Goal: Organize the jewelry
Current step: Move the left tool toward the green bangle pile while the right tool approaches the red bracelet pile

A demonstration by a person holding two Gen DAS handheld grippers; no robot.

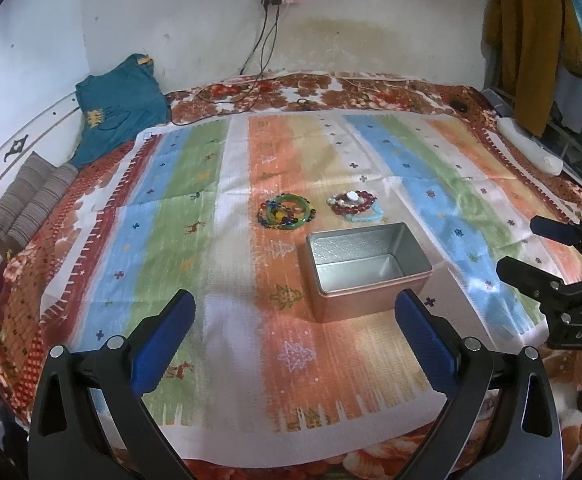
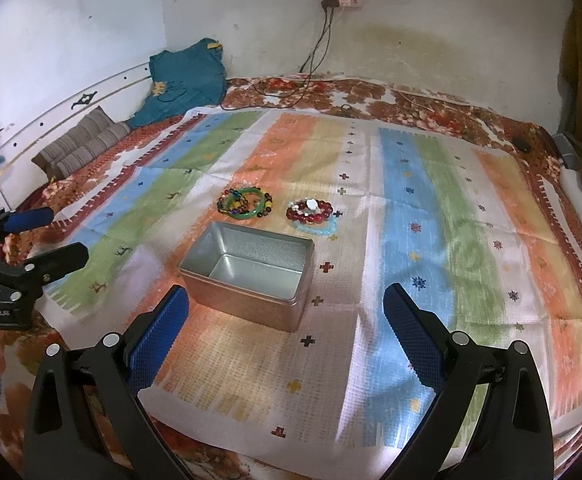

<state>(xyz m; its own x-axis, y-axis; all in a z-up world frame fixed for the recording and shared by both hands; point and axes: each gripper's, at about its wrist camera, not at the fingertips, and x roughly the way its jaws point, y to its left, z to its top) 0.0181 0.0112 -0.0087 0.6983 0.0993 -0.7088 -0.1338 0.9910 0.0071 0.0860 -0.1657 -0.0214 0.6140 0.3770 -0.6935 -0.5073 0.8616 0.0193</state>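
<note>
Nothing looks put away so far: the metal tin [image 1: 367, 268] stands open-topped on the striped cloth [image 1: 195, 208] and its inside is bare, while both heaps of jewelry lie on the cloth just beyond it. The left gripper [image 1: 295, 320] has its jaws spread wide and holds nothing; the tin sits just ahead of them, nearer the right-hand jaw, and its near corner is hidden behind that jaw's blue pad. Farther ahead, past the tin's far rim, lie the green bangle pile [image 1: 285, 212] and, beside it, the red bead pile [image 1: 353, 203]. The right gripper [image 2: 287, 318] is likewise wide apart and empty — from its camera the tin lies ahead between the jaws, toward the left-hand one, with both piles beyond. So I judge the task to be at its start, with every piece left to lift into the tin.

How many separate pieces each pile holds is hard to say — the strands overlap, a pale blue strand shows only partly under the red beads, and the white object on top of them is too small to identify. No lid for the tin is in view
</note>
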